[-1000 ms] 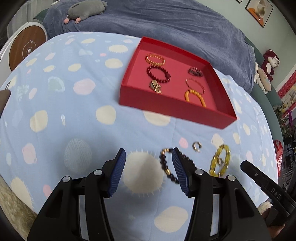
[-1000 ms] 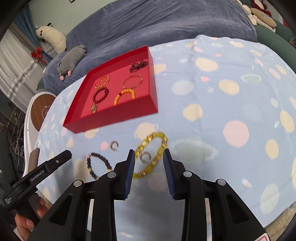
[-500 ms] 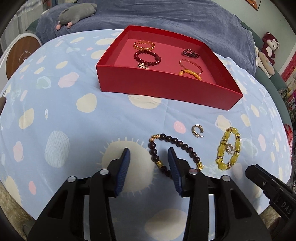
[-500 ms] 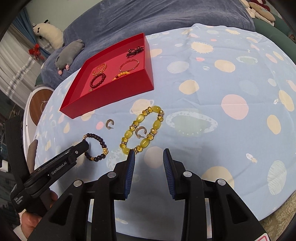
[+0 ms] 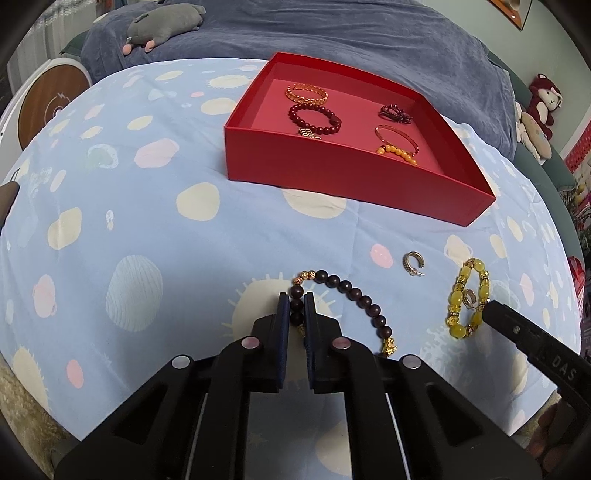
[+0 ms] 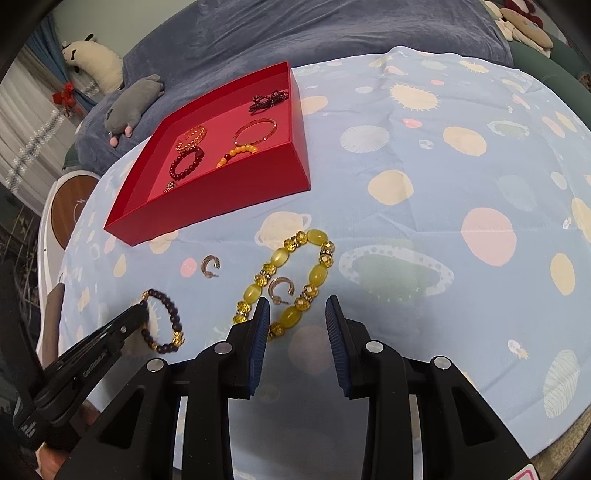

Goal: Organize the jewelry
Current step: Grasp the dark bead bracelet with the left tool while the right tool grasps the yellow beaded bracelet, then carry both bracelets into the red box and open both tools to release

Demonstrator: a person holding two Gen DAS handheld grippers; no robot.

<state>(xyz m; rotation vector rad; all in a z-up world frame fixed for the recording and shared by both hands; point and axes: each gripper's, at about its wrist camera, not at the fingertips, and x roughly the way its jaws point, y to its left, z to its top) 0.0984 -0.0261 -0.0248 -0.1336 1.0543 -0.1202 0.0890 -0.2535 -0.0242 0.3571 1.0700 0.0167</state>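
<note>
My left gripper (image 5: pixel 295 299) is shut on the left arc of a dark brown bead bracelet (image 5: pixel 351 295) with gold beads, which lies on the blue spotted cloth. That dark bracelet (image 6: pixel 170 314) shows again in the right wrist view, with the left gripper (image 6: pixel 142 310) on it. My right gripper (image 6: pixel 297 308) stands open above the near end of a yellow bead bracelet (image 6: pixel 317 273), with nothing pressed between its pads. A hoop earring (image 6: pixel 281 290) lies inside the yellow bracelet (image 5: pixel 458 299). Another hoop earring (image 5: pixel 413 263) lies loose between the two bracelets. The red tray (image 5: pixel 332 173) behind them holds several bracelets.
A blue cloth (image 5: pixel 147 229) with planet prints covers the round table. A grey plush toy (image 5: pixel 162 27) lies on the dark blue blanket (image 5: pixel 369 33) behind. A white unit with a round wooden panel (image 5: pixel 51 107) stands at the left. More plush toys (image 5: pixel 535 114) sit at the right.
My left gripper's jaws closed from wide apart onto the dark bead bracelet's left arc. The right gripper kept the same gap and sits a little back from the yellow bracelet.
</note>
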